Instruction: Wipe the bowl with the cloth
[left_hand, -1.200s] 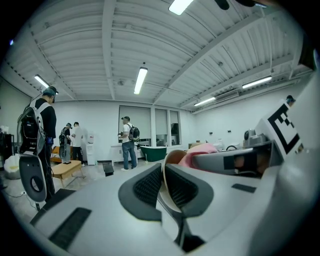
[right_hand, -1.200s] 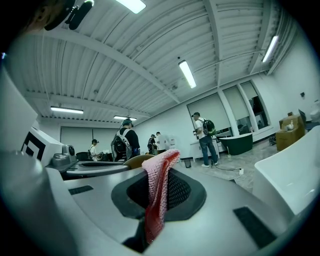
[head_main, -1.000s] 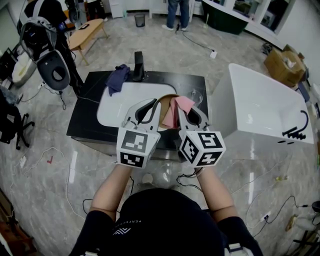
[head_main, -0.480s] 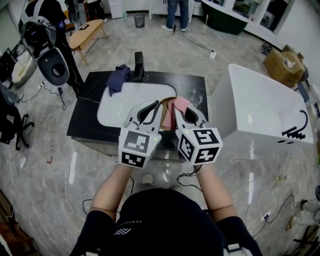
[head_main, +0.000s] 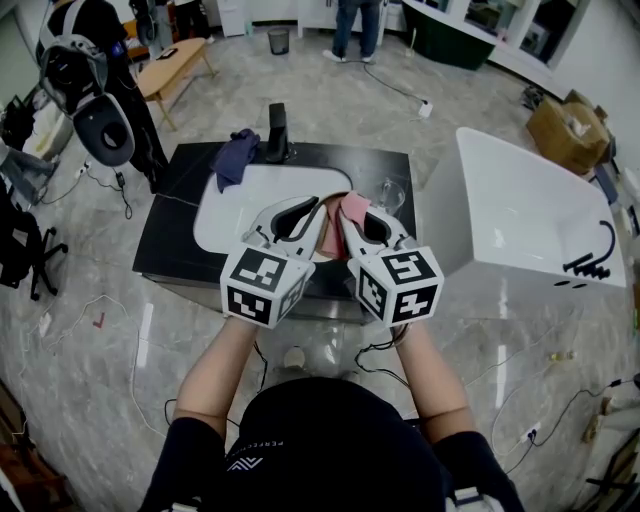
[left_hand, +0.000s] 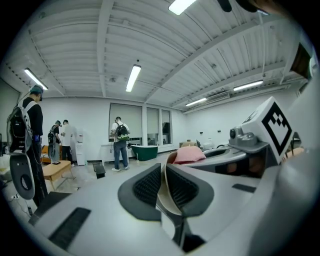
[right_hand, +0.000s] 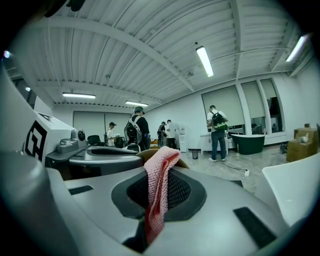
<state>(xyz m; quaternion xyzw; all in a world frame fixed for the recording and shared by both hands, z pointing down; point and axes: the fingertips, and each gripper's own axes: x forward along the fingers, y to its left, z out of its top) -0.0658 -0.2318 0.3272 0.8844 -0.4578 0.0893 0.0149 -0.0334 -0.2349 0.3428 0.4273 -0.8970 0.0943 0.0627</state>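
Pink cloth (right_hand: 159, 186) closes on the bowl (left_hand: 163, 197).
Left gripper (head_main: 308, 210), pinching the bowl's rim, has rolled; right gripper (head_main: 352, 218), clamping the cloth at its 3 o'clock, edges nearer: wiping seems under way.

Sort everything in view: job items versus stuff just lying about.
Job: tan round bowl, in left gripper; pink knitted cloth, in right gripper.
Lying about: dark blue rag, clear drinking glass, cardboard box.
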